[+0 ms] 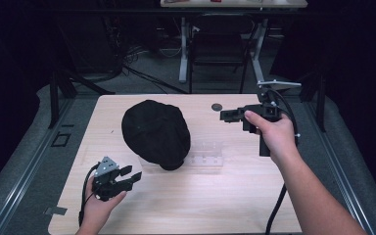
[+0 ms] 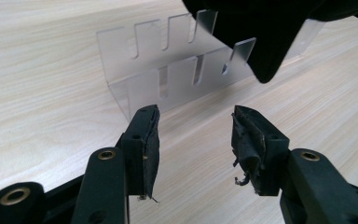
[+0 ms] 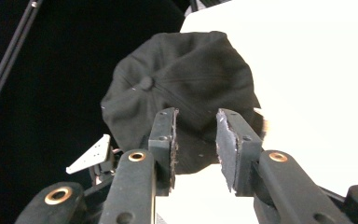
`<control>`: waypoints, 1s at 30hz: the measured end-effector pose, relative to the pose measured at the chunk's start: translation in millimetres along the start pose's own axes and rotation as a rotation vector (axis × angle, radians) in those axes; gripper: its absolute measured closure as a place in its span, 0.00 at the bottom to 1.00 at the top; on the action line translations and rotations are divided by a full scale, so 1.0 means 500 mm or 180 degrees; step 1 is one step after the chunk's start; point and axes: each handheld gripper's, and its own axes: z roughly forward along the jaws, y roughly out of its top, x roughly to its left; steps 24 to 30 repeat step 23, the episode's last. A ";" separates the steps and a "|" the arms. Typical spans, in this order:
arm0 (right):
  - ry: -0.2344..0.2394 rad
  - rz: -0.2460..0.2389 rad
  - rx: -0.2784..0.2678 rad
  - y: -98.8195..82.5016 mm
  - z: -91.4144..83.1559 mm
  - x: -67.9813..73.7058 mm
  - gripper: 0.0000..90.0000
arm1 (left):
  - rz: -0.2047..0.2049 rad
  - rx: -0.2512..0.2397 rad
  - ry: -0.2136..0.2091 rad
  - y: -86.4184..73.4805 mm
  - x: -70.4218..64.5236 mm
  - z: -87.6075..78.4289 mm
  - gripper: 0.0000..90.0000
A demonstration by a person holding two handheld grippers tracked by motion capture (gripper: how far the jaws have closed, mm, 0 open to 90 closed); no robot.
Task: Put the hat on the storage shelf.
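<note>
The black cap (image 1: 155, 133) sits crown-up near the middle of your bench (image 1: 225, 196), its brim end pointing toward you and lying on or against the clear slotted stand (image 1: 206, 155) just to its right. In the left claw view the dark edge of the cap overhangs the top of that stand (image 2: 168, 70); whether it rests on the slots or only hangs in front of them I cannot tell.

Your left claw (image 1: 129, 175) is low on the near left of the bench, just short of the cap's brim, jaws spread wide with nothing between them. Your right claw (image 1: 227, 115) is held up on the far right, aimed across at the crown; in its own view the jaws (image 3: 196, 140) stand partly apart and empty, with the cap (image 3: 182, 79) framed beyond them. A small dark disc (image 1: 217, 106) lies on the bench near the far edge, well clear of the work.

My reading is that you are at the approach step: both claws lined up on the cap, neither touching it. The next move calls for closing on soft cloth, so take a firm pinch at the brim or a seam rather than the loose crown, and lift without dragging the light stand along.
</note>
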 end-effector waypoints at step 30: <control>-0.0811 -0.0522 0.0039 -0.120 -0.023 -0.072 0.74 | -0.0050 0.0092 0.0036 -0.047 0.009 0.019 0.57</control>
